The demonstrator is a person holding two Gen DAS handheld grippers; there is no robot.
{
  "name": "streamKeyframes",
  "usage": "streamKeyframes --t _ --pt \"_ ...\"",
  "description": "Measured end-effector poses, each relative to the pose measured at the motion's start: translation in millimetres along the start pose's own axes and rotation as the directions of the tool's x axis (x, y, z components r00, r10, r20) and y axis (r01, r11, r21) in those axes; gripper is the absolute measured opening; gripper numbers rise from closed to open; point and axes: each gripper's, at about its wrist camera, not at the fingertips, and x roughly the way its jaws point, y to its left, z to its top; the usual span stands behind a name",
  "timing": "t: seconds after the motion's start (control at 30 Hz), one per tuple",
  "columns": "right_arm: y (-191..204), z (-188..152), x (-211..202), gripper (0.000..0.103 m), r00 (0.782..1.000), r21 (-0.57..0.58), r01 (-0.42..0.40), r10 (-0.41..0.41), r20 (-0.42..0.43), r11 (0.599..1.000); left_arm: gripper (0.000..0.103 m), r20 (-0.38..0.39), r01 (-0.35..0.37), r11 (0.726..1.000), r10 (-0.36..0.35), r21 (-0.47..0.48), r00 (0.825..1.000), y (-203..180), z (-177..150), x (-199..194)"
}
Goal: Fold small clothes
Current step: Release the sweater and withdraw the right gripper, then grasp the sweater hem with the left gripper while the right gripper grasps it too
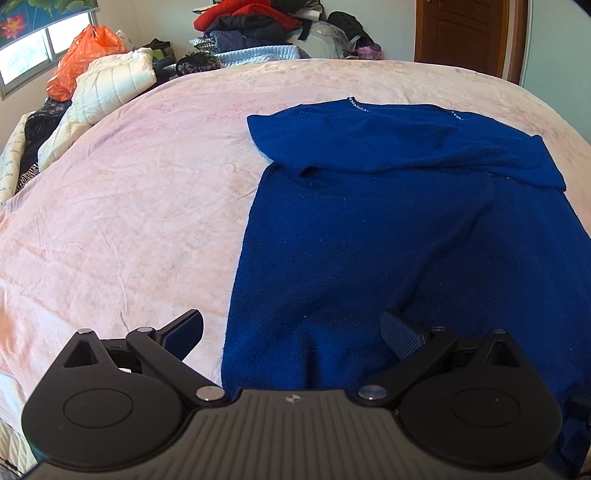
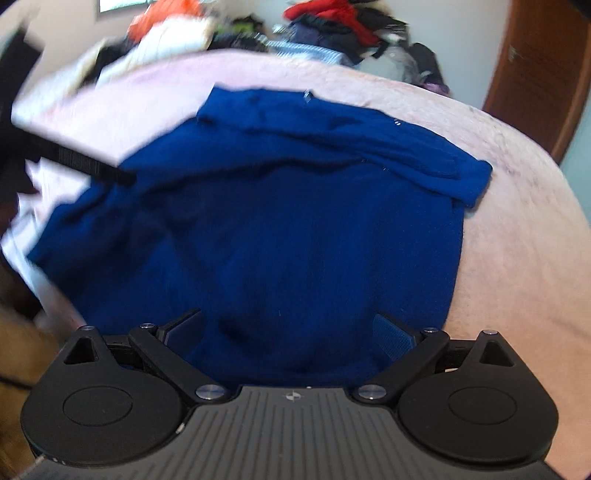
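Note:
A dark blue knit garment (image 1: 388,229) lies flat on the pink bed cover (image 1: 129,206), its sleeves folded across the top. My left gripper (image 1: 291,332) is open over the garment's near left hem, its left finger above the cover. It holds nothing. In the right wrist view the same garment (image 2: 288,229) fills the middle, blurred. My right gripper (image 2: 288,334) is open and empty over the near hem. A blurred black shape (image 2: 92,168), probably the left gripper, shows at the garment's left side.
A pile of clothes (image 1: 258,26) stands beyond the far edge of the bed. White padded jackets (image 1: 110,85) and an orange bag (image 1: 85,55) lie at the far left by a window. A brown door (image 1: 461,33) is at the far right.

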Motion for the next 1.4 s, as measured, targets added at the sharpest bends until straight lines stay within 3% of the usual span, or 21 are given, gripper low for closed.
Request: streamKeyframes --t 0.2,0.3,0.43,0.57,0.7,1.03,1.4 --pt "-10.6 -22.4 -15.4 0.099 0.991 -0.130 0.063 -0.077 -0.105 0.990 0.103 -0.008 -0.001 1.000 0.001 0.022 1.000 6.6 -8.8 -4.1" --pt "-17.9 -29.3 -24.9 0.100 0.985 -0.130 0.133 -0.146 -0.094 0.983 0.103 -0.017 0.002 1.000 -0.002 0.019 1.000 15.1 -15.1 -4.7" --pt "-41.9 -32.1 -40.8 0.099 1.000 0.110 0.005 -0.005 -0.001 0.994 0.103 -0.037 0.046 0.999 -0.046 -0.014 0.998 34.7 -21.5 -4.0" --pt "-65.1 -40.6 -43.0 0.099 0.994 0.307 -0.109 0.097 0.053 0.945 0.103 -0.049 0.066 0.995 -0.069 -0.069 0.996 59.3 -27.2 -3.4" --pt "-71.1 -52.5 -41.9 0.098 0.985 0.415 -0.175 0.160 0.071 0.893 0.103 -0.036 0.025 0.997 -0.028 -0.078 0.999 70.9 -32.5 -6.0" --pt "-64.1 -49.0 -31.8 0.098 0.969 0.455 -0.239 0.239 0.058 0.858 0.103 -0.010 -0.068 0.997 0.068 0.039 0.998 40.4 -40.3 -12.0" --pt "-72.6 -56.3 -25.7 0.098 0.957 0.509 -0.277 0.279 0.075 0.815 0.103 -0.031 -0.056 0.998 0.058 0.040 0.998 40.5 -41.4 -6.5"
